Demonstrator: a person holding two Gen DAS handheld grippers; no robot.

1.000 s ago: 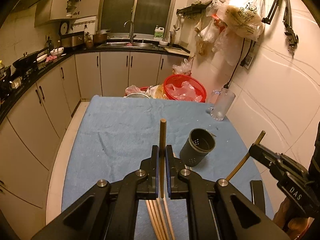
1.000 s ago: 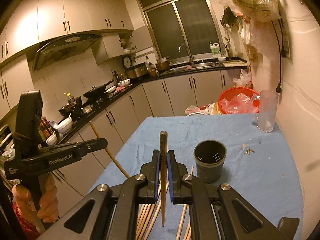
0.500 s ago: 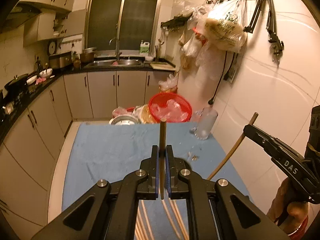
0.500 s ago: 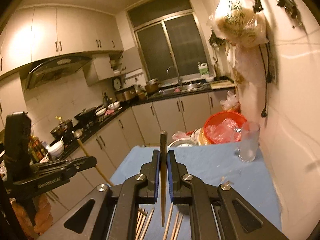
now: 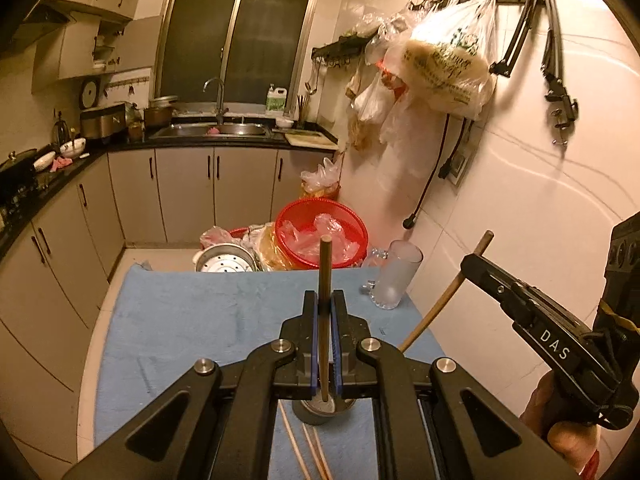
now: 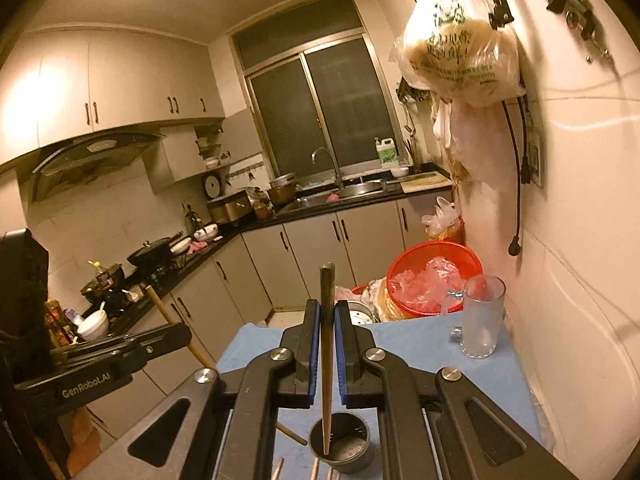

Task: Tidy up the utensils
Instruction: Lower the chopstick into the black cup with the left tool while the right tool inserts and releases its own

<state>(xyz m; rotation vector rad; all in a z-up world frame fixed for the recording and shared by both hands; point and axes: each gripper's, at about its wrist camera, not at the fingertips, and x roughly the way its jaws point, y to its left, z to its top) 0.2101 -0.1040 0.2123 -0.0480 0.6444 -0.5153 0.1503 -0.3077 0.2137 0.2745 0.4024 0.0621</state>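
A worktop covered with a blue cloth fills the lower middle of both wrist views, its far end butting against a heap of kitchen things: a red basket holding crumpled plastic, a metal steamer lid beside it, and a frosted glass mug standing upright on the cloth near the tiled wall. Behind these run the grey cabinets, the sink under a dark window, and bags hanging from hooks on the wall. On the near part of the cloth stands a dark round holder with a perforated inside, upright and open at the top. The left tongs are clamped together on one dark chopstick, which stands nearly upright between the blue pads, its lower tip over the mouth of the holder as seen from the left wrist. The right tongs are likewise closed on a second chopstick, held upright with its thin tip pointing down into the holder's opening; whether it touches the bottom cannot be told. Each view also catches the other tool at its edge, gripped by a hand and carrying its stick at a slant. More loose chopsticks lie flat on the cloth just in front of the holder, partly hidden under the tool bodies.
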